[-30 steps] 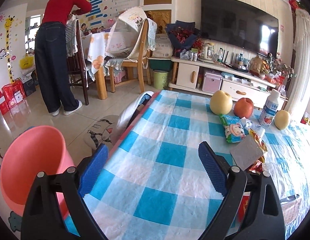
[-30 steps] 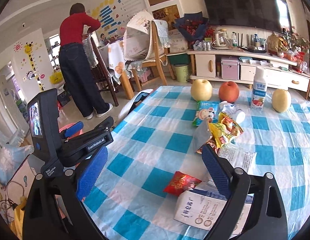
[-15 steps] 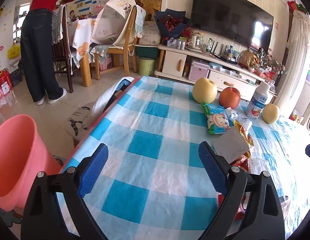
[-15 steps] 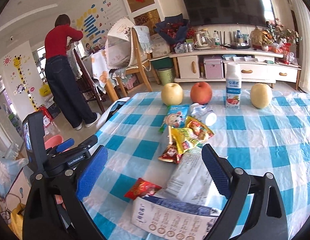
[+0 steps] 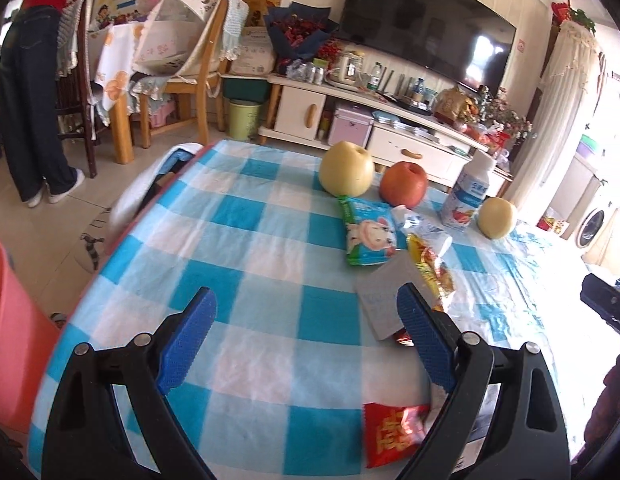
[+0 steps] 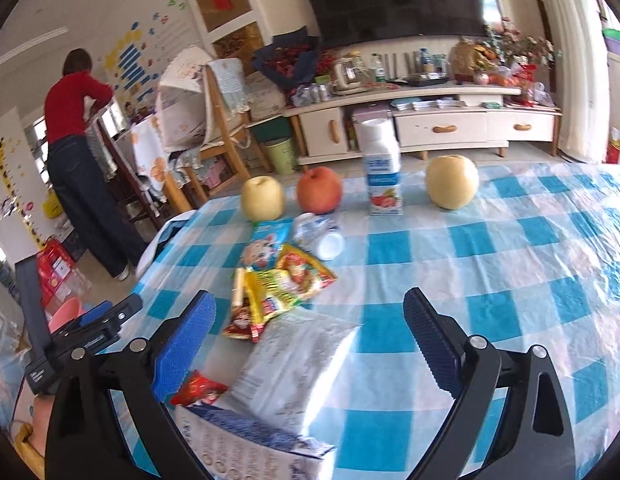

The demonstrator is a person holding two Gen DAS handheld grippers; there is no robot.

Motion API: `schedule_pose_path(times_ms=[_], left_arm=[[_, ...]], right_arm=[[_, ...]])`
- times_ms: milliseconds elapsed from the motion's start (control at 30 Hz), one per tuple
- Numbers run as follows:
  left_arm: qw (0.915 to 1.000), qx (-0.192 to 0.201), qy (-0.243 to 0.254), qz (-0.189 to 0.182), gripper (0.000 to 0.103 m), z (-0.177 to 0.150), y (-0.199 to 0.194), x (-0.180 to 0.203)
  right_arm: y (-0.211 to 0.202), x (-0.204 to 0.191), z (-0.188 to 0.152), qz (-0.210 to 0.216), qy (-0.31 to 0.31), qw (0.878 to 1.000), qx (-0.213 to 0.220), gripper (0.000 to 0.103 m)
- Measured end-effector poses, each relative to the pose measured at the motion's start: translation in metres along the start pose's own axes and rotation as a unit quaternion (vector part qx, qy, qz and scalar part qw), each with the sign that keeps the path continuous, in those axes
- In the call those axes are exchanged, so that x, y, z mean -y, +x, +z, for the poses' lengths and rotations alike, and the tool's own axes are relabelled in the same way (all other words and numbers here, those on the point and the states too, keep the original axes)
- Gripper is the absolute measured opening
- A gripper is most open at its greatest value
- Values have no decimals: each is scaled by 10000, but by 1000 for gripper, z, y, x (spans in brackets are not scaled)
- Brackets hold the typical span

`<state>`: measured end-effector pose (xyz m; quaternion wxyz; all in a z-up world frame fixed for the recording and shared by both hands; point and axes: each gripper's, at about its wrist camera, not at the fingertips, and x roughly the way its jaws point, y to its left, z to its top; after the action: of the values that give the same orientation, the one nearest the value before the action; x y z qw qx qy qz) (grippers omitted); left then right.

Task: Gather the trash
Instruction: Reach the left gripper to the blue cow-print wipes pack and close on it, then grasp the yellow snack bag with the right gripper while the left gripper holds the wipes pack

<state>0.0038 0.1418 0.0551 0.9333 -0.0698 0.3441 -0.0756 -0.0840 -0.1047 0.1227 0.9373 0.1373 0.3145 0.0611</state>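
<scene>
Approaching with right gripper (image 6: 305, 344) wide and empty over the silver wrapper (image 6: 297, 364); lowering flat, pinching one edge. Left gripper (image 5: 305, 336) likewise wide, empty, probably free for the red packet (image 5: 390, 436), partly hidden near right.

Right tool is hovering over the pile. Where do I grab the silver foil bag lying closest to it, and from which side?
Take the silver foil bag by its free right-hand edge, which lifts slightly off the tablecloth. Come from above on the open table side with the right tool; its left side borders the yellow wrappers and red packet.
</scene>
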Motion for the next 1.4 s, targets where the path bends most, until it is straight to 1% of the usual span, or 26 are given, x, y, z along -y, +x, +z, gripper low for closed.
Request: schedule_pose_path(times_ms=[133,267,333,400,533,700,767,867,933,967,1000,1100,1167,1233,1300,1400], left_arm=[[9995,-245,-11,-192,92,16,21,21],[9980,-523,330,-150,92,38,54,52],[9963,-716,467,-101,92,48,75,66],[9933,-995,584,-81,92,56,100,78],[9884,-1346,696,86,92,63,137,87],[9818,-1778,639,208,92,69,174,88],[9795,-1865,689,338,92,69,185,89],[9779,-1922,743,365,92,69,193,92],[9772,-1933,797,379,85,69,197,96],[9769,-1957,782,362,74,68,199,97],[9767,-1979,744,361,67,68,201,97],[9774,-1846,865,560,57,65,198,100],[9784,-1785,893,539,54,63,193,100],[9792,-1773,880,443,53,59,187,101],[9788,-1785,925,401,53,52,181,107],[9773,-1808,1075,235,52,38,170,119]], right_arm=[[2,26,5,-182,248,9995,-40,94],[4,45,7,-211,457,9987,-103,94],[6,52,7,-192,510,9984,-167,94],[8,56,8,-167,537,9982,-215,94],[11,61,9,-167,516,9983,-231,94],[14,71,11,-112,599,9978,-264,94],[16,75,11,-46,657,9974,-298,94],[18,78,10,16,686,9970,-344,94],[19,81,11,44,702,9969,-351,94],[19,82,11,55,716,9968,-350,94],[19,83,11,67,736,9967,-348,94],[19,87,11,99,798,9961,-358,94],[19,89,11,106,828,9958,-371,94],[19,91,11,133,856,9955,-378,94],[18,91,11,148,863,9955,-370,94],[17,91,12,159,838,9957,-347,94]])
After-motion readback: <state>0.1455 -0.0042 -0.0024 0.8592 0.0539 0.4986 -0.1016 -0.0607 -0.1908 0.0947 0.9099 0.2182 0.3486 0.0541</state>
